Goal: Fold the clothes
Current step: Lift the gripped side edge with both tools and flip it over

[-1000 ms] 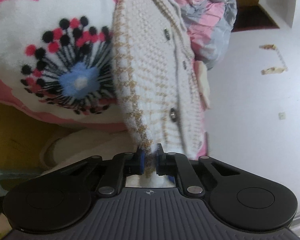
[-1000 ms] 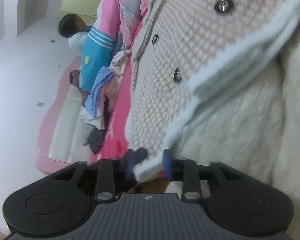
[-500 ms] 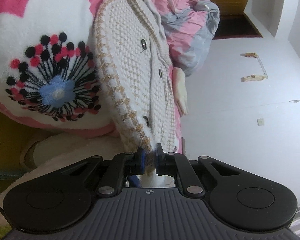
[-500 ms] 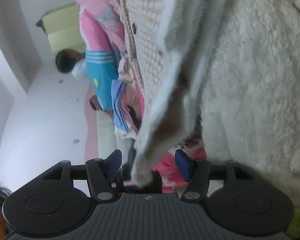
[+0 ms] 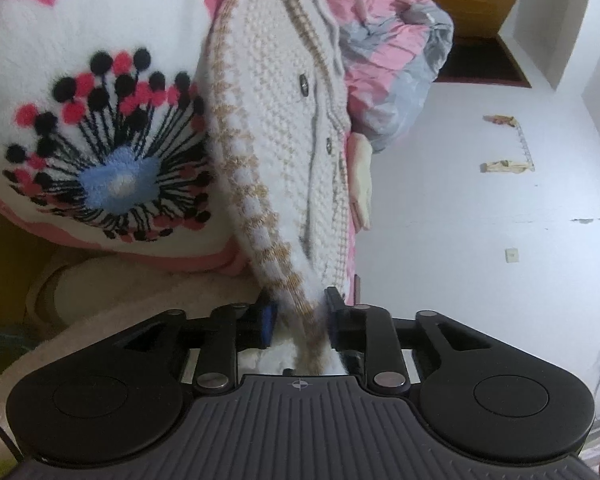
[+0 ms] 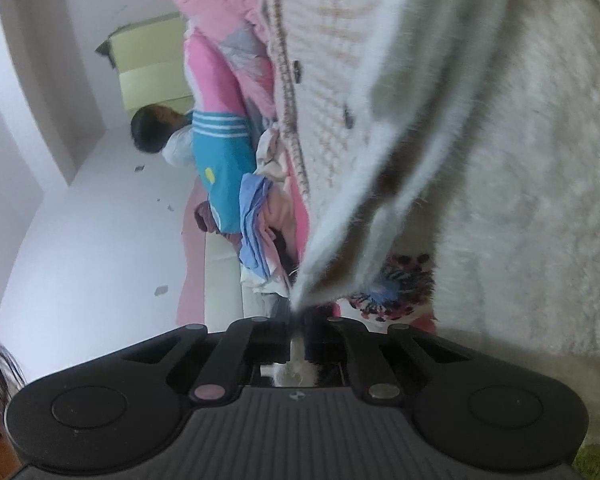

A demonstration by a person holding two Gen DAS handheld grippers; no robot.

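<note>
Pink flower-print bedding [image 5: 100, 92] carries the knit cardigan [image 5: 284, 128], unfolded toward twelve o'clock, with the left gripper [image 5: 298, 312] parted around its hem and the right gripper [image 6: 298, 332] clamped on a corner.

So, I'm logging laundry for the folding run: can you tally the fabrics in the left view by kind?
Cardigan: 1
Flower blanket: 1
Pink-grey duvet: 1
Cream fleece: 1
Total: 4
</note>
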